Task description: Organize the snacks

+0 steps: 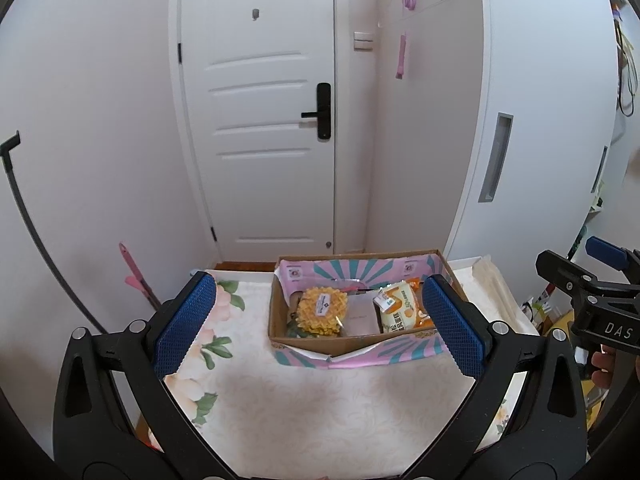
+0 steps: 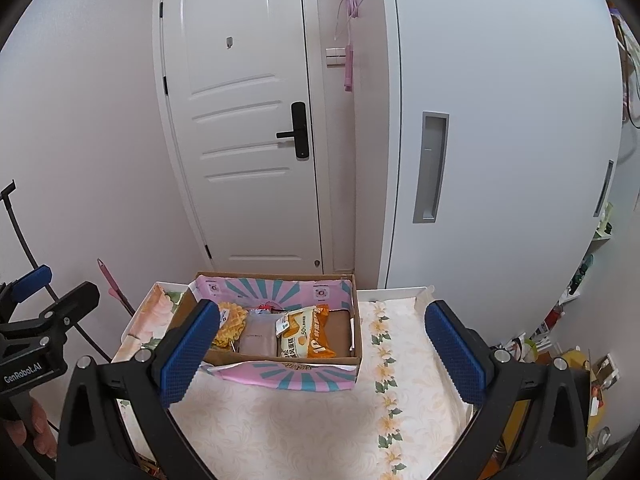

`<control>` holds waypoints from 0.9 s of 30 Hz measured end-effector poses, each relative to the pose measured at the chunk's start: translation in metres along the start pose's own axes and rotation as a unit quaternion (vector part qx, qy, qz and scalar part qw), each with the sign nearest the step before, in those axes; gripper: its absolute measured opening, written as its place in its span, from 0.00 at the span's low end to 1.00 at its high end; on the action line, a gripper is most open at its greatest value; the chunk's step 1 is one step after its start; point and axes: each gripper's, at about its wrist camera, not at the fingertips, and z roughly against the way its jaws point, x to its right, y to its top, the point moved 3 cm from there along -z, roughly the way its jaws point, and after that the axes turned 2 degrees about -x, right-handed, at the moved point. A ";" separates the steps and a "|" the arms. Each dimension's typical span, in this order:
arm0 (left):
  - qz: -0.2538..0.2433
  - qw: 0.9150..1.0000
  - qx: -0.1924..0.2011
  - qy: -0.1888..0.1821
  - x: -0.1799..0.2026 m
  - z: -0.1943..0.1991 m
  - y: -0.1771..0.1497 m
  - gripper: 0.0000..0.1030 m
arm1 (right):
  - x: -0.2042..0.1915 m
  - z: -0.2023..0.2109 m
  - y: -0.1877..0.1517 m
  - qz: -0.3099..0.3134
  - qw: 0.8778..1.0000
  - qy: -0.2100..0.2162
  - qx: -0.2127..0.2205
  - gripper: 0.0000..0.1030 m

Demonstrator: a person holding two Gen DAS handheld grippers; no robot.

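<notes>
A cardboard box [image 1: 280, 322] with pink and teal flaps stands on the table; it also shows in the right wrist view [image 2: 358, 344]. Inside lie a round yellow waffle snack [image 1: 322, 310] [image 2: 234, 322], a pale grey packet [image 1: 362, 316] [image 2: 258, 334] and an orange and white snack bag [image 1: 400, 308] [image 2: 306, 332]. My left gripper [image 1: 320, 324] is open and empty, held above the table in front of the box. My right gripper [image 2: 322, 354] is open and empty, in front of the box's right part.
The table [image 1: 320, 412] carries a cream floral cloth. A white door [image 1: 260, 120] and a white cabinet [image 2: 500, 140] stand behind it. Cluttered shelves [image 2: 576, 320] are at the right. A pink-handled tool [image 1: 134, 276] leans at the left wall.
</notes>
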 end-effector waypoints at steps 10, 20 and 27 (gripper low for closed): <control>-0.001 1.000 0.004 -0.001 -0.001 0.000 0.001 0.99 | -0.002 -0.001 0.000 0.002 1.000 -0.002 0.000 0.99; -0.001 1.000 0.005 0.000 -0.001 0.001 0.001 0.99 | -0.001 0.000 0.001 0.003 1.000 -0.002 0.001 0.99; 0.000 1.000 0.005 0.000 -0.001 0.001 0.001 0.99 | -0.003 0.000 0.001 0.003 1.000 -0.005 0.002 0.99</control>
